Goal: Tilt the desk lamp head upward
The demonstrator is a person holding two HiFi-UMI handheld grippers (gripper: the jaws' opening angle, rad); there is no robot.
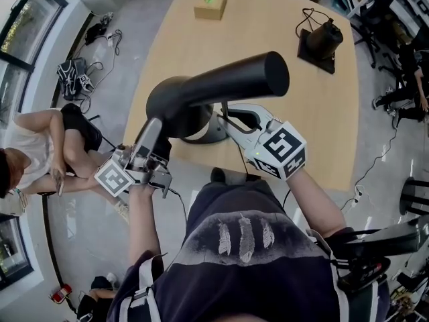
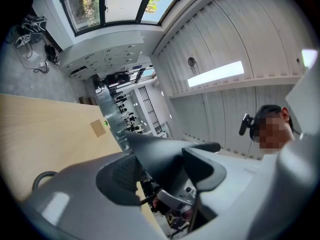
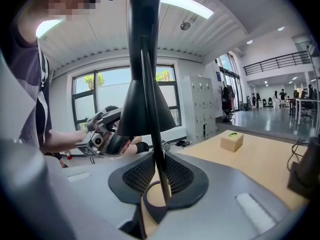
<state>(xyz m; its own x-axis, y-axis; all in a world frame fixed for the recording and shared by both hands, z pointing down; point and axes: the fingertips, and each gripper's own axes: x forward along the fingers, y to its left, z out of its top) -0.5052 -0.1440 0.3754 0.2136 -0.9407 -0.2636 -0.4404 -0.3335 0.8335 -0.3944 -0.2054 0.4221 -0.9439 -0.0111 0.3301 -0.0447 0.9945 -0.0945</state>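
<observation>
Now, a pale wooden table (image 1: 281,113) fills the middle of the head view, and the black desk lamp stands at its near edge, close to the person holding the grippers. The lamp head (image 1: 221,86), a long dark cone, lies roughly level above the round lamp base (image 1: 201,131), its narrow end pointing toward the table's right side and its wide end toward the left.

The left gripper (image 1: 153,134) comes up from below with its jaws spread wide and closed on the wide end of the lamp head; in its own view the dark cone sits between the two pads. The right gripper (image 1: 231,121) has its jaws nearly together, pinching the thin lamp stem (image 3: 152,134), which runs up between the pads to the head.

A black object with a cord (image 1: 322,42) sits at the table's far right. A small cardboard box (image 1: 210,4) with a green mark rests at the far edge, well apart from the lamp.
</observation>
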